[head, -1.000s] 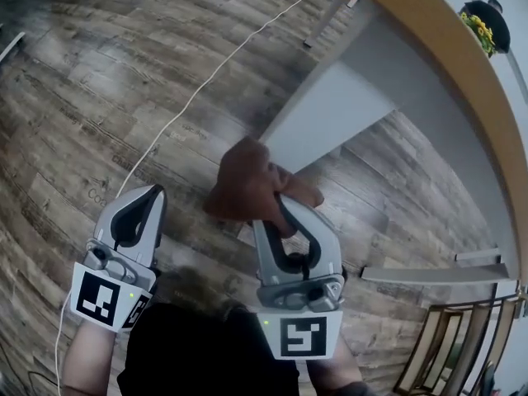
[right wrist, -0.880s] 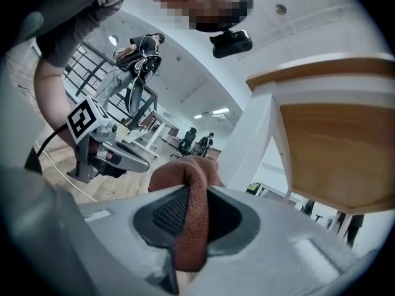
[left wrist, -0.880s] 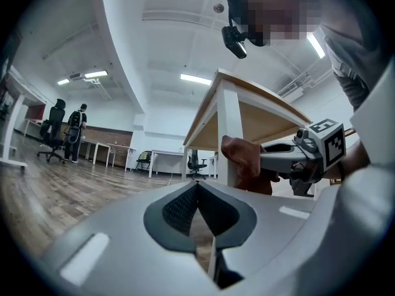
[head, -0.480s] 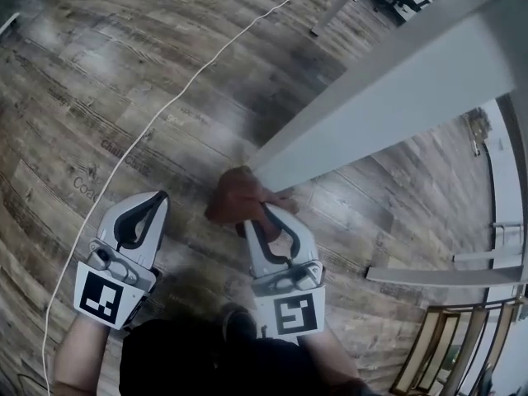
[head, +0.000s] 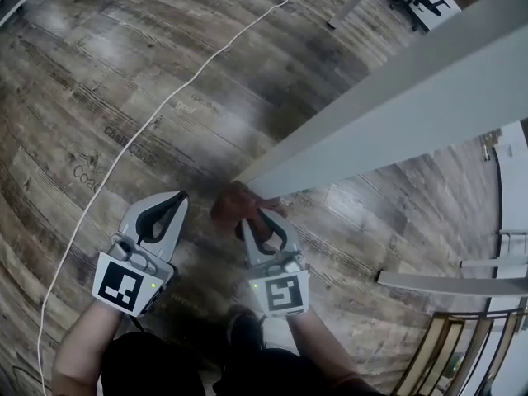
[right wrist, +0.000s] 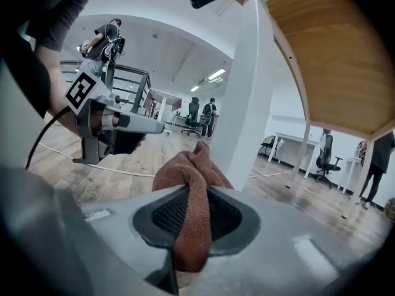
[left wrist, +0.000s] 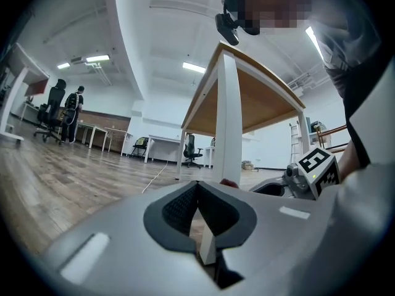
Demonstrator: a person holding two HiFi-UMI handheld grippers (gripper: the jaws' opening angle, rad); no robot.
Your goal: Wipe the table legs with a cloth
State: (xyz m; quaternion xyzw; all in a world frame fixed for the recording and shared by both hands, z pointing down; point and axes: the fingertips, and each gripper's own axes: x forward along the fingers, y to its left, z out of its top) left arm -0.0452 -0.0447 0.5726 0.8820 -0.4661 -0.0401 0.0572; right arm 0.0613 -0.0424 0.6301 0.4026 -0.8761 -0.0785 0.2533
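A rust-brown cloth (head: 233,207) (right wrist: 192,184) is bunched against the foot of the white table leg (head: 388,110) (right wrist: 250,97), low near the floor. My right gripper (head: 256,219) (right wrist: 193,211) is shut on the cloth, which fills the gap between its jaws. My left gripper (head: 172,207) (left wrist: 199,211) hovers just left of the leg's foot, shut with nothing in it. In the left gripper view the same leg (left wrist: 227,116) rises under the wooden tabletop (left wrist: 259,94), with a sliver of cloth at its base.
A white cable (head: 165,110) runs across the wood-plank floor (head: 99,73) to my left. Grey table rails (head: 450,283) and a wooden rack (head: 450,345) lie at the right. Office chairs, other desks and people stand far off in the gripper views.
My right gripper has slid the cloth down the leg toward its foot. My left gripper shifted a little right, and both sit lower and closer to the floor.
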